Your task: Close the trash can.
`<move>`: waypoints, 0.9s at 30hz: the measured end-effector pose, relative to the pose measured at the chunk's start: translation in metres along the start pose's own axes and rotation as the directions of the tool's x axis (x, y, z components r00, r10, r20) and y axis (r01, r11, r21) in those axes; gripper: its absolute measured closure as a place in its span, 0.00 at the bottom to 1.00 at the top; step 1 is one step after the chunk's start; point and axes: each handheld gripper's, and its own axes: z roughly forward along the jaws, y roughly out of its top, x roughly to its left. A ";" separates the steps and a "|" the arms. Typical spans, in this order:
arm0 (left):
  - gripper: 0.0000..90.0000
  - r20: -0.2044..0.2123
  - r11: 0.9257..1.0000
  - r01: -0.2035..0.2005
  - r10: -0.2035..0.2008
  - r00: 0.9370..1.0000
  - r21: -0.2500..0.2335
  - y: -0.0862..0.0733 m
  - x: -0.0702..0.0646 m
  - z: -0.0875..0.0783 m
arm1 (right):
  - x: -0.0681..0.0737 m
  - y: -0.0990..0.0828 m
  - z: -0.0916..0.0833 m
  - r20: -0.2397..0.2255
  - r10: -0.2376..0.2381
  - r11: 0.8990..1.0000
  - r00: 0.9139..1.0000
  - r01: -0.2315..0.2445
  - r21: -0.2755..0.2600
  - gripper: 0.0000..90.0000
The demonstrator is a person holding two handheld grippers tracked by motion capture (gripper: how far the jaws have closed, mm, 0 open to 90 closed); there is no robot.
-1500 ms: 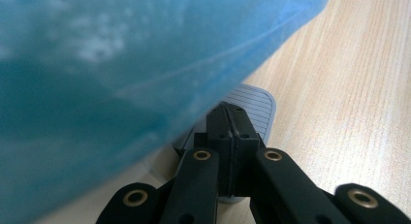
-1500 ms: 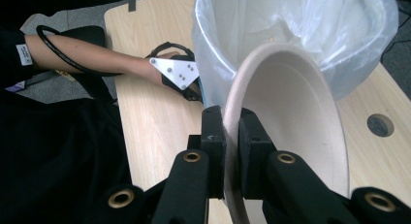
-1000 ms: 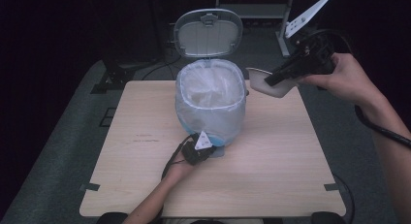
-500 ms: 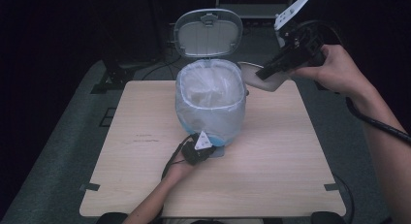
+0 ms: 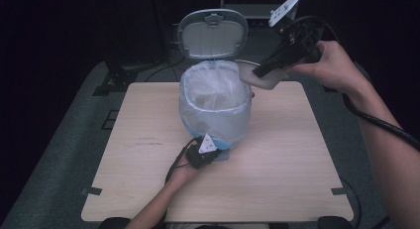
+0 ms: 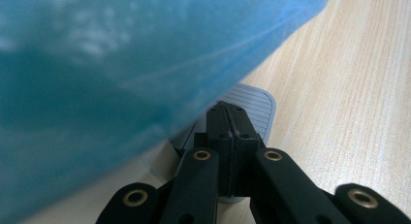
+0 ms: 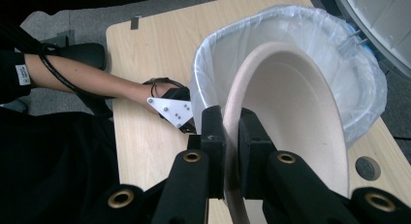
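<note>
Looking down from the high view, the right gripper [image 5: 263, 70] carries a beige paper bowl [image 5: 258, 76] by its rim beside the mouth of the pedal bin [image 5: 216, 110], whose lid [image 5: 213, 33] stands open behind it; the bowl sits at the bin's far right edge, not yet over the white liner bag [image 5: 214, 90]; the left gripper [image 5: 204, 152] rests low at the bin's foot on the wooden table [image 5: 297, 154]. From the left gripper view, the jaws are closed together with nothing between them, their tips pressing down on the ribbed pedal [image 6: 257, 107] under the blue wall of the bin [image 6: 121, 64]. From the right gripper view, the jaws are clamped on the bowl's rim [image 7: 231, 132], the bowl tilted on edge with its hollow facing the liner. Judging from this, the lid would likely drop onto the bowl if the pressing tips slid off the pedal; releasing too early could bounce the bowl off the rim onto the table.
</note>
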 end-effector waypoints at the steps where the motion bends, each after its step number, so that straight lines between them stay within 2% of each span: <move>1: 1.00 0.000 1.000 0.000 0.000 1.000 0.000 0.000 0.000 0.000 | 0.000 0.001 0.001 0.002 0.000 1.000 1.000 0.000 0.000 0.92; 27: 1.00 0.001 1.000 0.000 0.000 1.000 0.001 0.000 0.000 0.000 | -0.008 0.026 0.020 -0.012 -0.018 1.000 1.000 0.018 0.016 0.92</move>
